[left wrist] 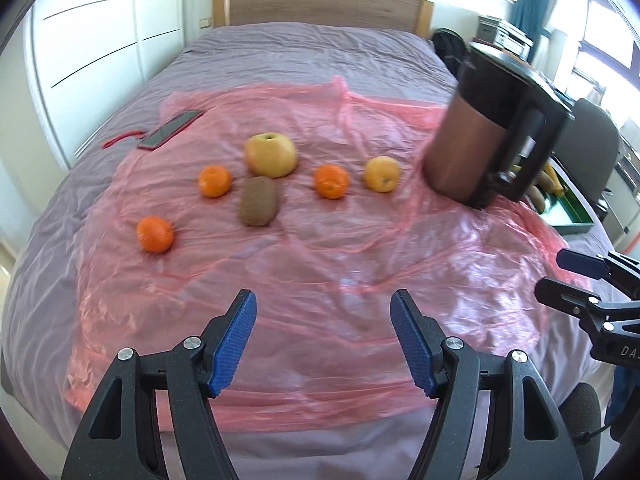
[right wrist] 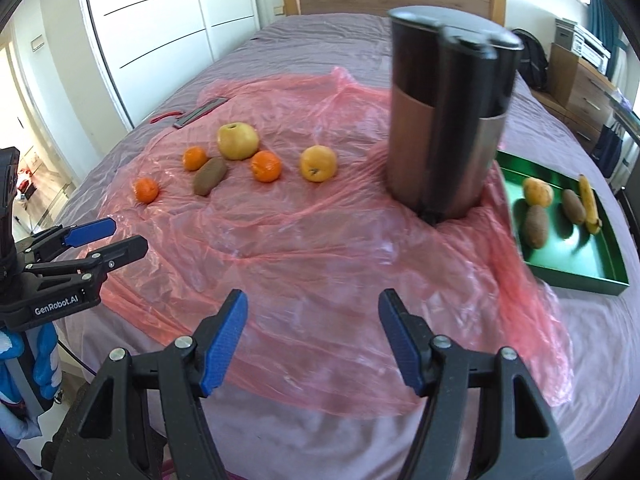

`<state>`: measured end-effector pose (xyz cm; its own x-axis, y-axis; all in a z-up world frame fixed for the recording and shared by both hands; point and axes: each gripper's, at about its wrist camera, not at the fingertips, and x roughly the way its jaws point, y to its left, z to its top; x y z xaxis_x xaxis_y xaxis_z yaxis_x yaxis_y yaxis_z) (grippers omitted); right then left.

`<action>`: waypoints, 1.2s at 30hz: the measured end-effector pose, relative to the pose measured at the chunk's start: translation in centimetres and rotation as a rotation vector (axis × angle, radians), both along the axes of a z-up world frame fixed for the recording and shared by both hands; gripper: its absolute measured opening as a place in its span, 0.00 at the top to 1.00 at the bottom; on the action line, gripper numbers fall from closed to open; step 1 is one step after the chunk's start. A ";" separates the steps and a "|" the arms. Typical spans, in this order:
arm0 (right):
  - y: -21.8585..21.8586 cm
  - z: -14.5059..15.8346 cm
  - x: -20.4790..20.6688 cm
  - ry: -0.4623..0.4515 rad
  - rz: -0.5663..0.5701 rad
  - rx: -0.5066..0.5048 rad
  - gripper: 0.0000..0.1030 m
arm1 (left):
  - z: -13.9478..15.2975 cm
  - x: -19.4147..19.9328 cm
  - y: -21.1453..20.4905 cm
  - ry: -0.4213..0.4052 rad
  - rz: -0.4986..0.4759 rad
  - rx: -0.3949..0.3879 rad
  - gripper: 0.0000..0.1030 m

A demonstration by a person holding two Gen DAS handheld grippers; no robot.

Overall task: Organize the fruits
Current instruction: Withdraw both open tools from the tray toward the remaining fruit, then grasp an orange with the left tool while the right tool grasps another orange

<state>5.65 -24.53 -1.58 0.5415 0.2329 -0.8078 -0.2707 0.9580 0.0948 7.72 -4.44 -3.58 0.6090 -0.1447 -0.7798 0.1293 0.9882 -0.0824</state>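
On a pink plastic sheet (left wrist: 320,248) over the bed lie a yellow apple (left wrist: 271,155), a kiwi (left wrist: 258,201), three small oranges (left wrist: 155,233) (left wrist: 215,180) (left wrist: 331,181) and a yellow-orange citrus (left wrist: 382,173). The same fruits show in the right wrist view, with the apple (right wrist: 237,141) and kiwi (right wrist: 209,176). A green tray (right wrist: 576,268) at the right holds two kiwis (right wrist: 536,226), a potato-like fruit (right wrist: 539,191) and a banana (right wrist: 589,204). My left gripper (left wrist: 323,340) is open and empty, short of the fruits. My right gripper (right wrist: 313,338) is open and empty near the bed's front edge.
A tall copper and black jug (right wrist: 444,120) stands between the fruits and the tray; it also shows in the left wrist view (left wrist: 486,128). A phone (left wrist: 170,129) with a red strap lies at the sheet's far left. A white wardrobe (left wrist: 100,40) and a wooden headboard (left wrist: 320,2) stand beyond.
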 end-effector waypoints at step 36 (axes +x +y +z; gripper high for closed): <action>11.8 -8.9 20.3 -0.039 0.095 0.106 0.14 | -9.2 12.3 17.0 0.080 0.389 -0.098 0.38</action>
<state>25.90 -12.74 -10.49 0.5434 0.3674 -0.7548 -0.3653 0.9130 0.1814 20.01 12.58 -12.78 0.5710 0.0086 -0.8209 -0.2636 0.9489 -0.1735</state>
